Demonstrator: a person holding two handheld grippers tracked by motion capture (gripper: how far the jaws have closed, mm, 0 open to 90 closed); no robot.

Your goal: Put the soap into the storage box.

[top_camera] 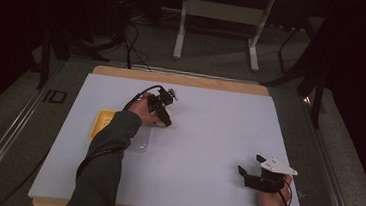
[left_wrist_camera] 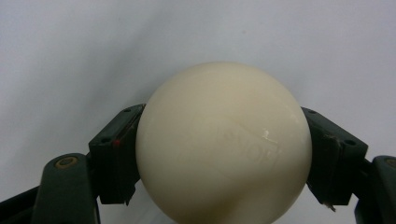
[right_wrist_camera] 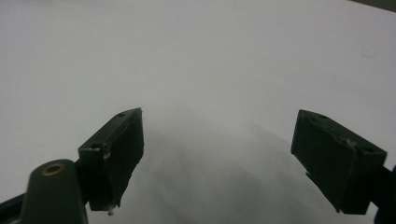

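Observation:
A smooth cream ball point(left_wrist_camera: 224, 144) with faint raised lettering is clamped between the two black jaws of my left gripper point(left_wrist_camera: 224, 156), and it hides most of the white sheet behind it. In the high view the left gripper point(top_camera: 165, 117) is left of the table's centre and points down toward the sheet. My right gripper point(top_camera: 250, 173) rests near the front right of the table. Its jaws stand wide apart with nothing between them, over bare white surface point(right_wrist_camera: 217, 158).
A white sheet point(top_camera: 208, 135) covers a wooden tabletop point(top_camera: 183, 78). Under the left forearm lie a yellow tray point(top_camera: 101, 122) and a clear plastic container point(top_camera: 140, 143). A cable point(top_camera: 141, 93) loops from the left gripper. Beyond the table stand a metal frame's legs point(top_camera: 179, 37).

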